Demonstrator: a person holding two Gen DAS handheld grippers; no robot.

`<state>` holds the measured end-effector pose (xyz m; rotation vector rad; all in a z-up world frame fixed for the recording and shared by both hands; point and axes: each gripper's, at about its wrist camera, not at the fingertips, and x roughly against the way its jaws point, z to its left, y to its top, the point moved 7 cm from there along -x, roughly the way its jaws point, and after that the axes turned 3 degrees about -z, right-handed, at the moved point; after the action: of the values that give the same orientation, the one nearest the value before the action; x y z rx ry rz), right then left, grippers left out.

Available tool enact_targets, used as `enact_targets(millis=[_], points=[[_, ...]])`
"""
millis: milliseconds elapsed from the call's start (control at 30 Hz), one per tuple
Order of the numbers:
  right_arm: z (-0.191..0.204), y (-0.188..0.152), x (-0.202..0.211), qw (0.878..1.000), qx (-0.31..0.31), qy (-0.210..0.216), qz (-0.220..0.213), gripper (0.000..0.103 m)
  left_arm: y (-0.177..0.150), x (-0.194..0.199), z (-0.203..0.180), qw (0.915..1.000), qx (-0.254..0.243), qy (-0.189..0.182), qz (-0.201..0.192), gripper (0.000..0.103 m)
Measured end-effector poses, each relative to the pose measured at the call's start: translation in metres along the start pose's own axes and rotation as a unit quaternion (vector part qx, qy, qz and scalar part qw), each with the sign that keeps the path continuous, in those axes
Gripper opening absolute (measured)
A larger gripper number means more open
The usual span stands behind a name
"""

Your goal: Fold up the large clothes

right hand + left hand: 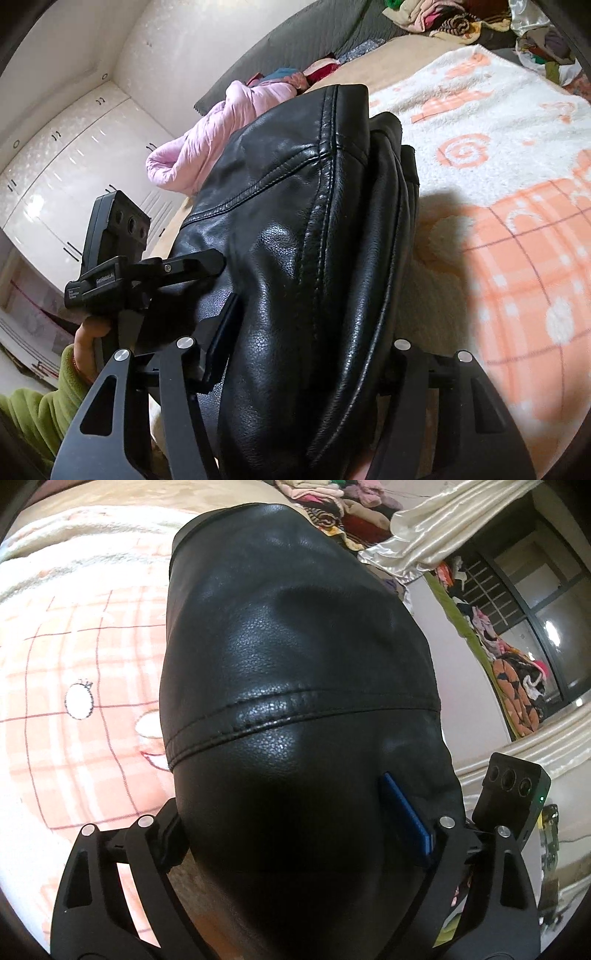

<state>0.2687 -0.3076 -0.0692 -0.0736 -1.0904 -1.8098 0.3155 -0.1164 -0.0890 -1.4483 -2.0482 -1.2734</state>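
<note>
Left wrist view: from just behind the left tongs [295, 834], looking steeply down and forward at close range onto a black leather jacket [295, 664] that fills the centre, with the checked blanket [74, 657] at left. Right wrist view: from behind the right tongs [306, 350], tilted down less steeply, equally close. Both views share the jacket [295, 221] and blanket [517, 240]; the right view also takes in the left tongs [207, 273].
</note>
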Motion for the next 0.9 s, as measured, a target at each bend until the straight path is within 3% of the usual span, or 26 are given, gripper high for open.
enact_targets(millis=[367, 900], points=[[0.01, -0.009, 0.036, 1.0, 0.011, -0.019, -0.019, 0.057, -0.013, 0.004, -0.022, 0.9996, -0.015, -0.025, 0.001, 0.083], [0.05, 0.023, -0.039, 0.999, 0.039, 0.006, 0.007, 0.057, -0.008, 0.047, 0.028, 0.9994, 0.016, 0.0, -0.03, 0.083]])
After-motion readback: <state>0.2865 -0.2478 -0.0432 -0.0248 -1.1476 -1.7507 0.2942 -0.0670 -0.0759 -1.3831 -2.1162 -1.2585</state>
